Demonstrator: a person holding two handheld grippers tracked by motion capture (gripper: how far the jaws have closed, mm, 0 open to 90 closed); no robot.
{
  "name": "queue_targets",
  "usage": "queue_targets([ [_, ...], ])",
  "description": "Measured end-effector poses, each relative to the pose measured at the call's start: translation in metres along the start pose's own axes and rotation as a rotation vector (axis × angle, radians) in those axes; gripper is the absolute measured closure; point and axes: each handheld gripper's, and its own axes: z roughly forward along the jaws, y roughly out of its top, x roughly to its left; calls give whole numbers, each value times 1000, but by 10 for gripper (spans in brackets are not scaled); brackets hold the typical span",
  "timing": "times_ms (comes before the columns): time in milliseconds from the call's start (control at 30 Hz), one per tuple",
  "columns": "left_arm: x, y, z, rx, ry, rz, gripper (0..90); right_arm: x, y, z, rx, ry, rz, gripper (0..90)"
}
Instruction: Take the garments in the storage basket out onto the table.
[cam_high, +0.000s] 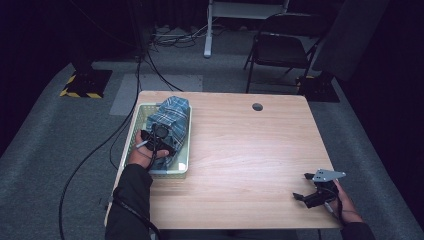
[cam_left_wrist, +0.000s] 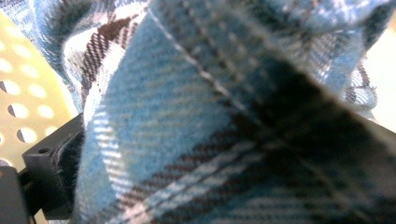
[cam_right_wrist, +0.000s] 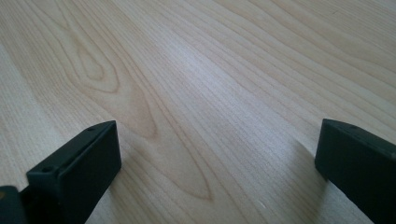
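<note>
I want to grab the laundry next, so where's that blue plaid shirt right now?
In the high view the blue plaid shirt is bunched in the pale basket at the table's left edge, with the left gripper pressed into it.

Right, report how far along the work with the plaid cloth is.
Done: nothing yet; the plaid cloth lies bunched in the pale perforated basket at the table's left edge. In hand: the left gripper is down in the cloth, fabric between its jaws. Left: lifting it out; the right gripper waits open over bare wood.
</note>
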Motion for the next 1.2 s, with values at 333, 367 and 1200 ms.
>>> queue_targets([
  [333, 0, 1, 4, 25, 9, -5, 15, 0, 0, 0, 0, 0, 0, 3],
  [367, 0, 1, 4, 25, 9, -5, 19, 0, 0, 0, 0, 0, 0, 3],
  [1200, -2, 2, -4, 24, 72, -20, 391, 0, 0, 0, 0, 0, 0, 3],
])
